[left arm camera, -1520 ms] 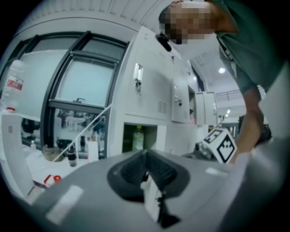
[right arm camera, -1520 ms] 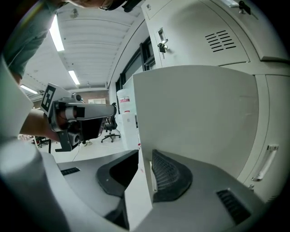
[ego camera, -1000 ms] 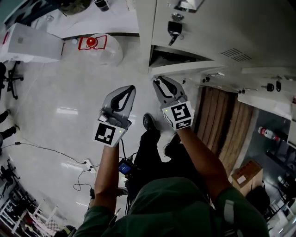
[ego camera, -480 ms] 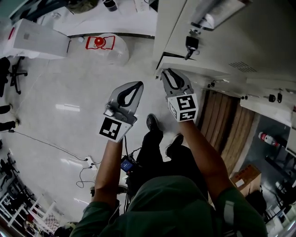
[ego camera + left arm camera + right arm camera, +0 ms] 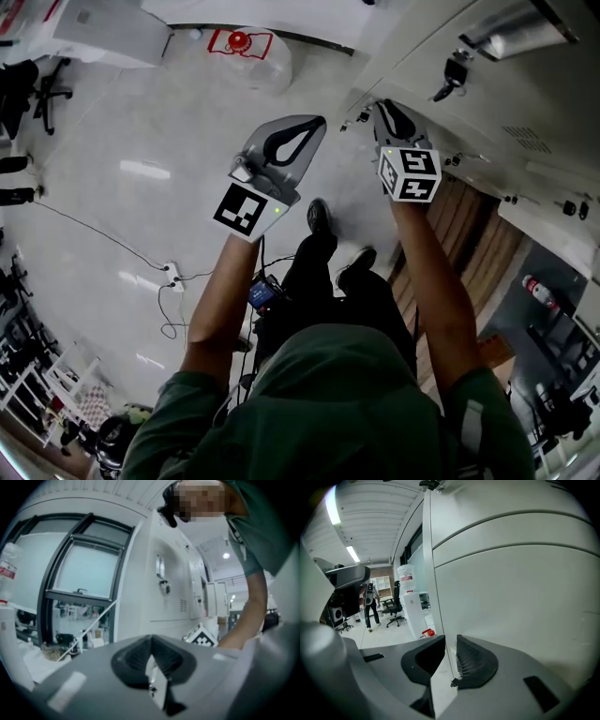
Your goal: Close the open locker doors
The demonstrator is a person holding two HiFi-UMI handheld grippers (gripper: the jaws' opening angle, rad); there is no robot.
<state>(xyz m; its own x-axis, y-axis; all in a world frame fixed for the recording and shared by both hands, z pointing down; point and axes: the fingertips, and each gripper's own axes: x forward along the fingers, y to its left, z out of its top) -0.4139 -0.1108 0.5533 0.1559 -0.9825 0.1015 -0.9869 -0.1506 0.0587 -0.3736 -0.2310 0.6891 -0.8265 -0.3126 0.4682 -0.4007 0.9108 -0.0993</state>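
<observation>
Locker door (image 5: pixel 511 597) looks not fully shut: your right claw (image 5: pixel 379 105), jaws slightly apart, at its edge; left claw (image 5: pixel 321 121) pinched together, idle; open lockers (image 5: pixel 539 272) remain

Pale glossy floor (image 5: pixel 122 159): white power strip (image 5: pixel 172 274) w/ thin black cable (image 5: pixel 84 230) running left; office chair (image 5: pixel 49 82) at top left; white rounded item w/ red label (image 5: pixel 246 47); person's shoes (image 5: pixel 320 217).
</observation>
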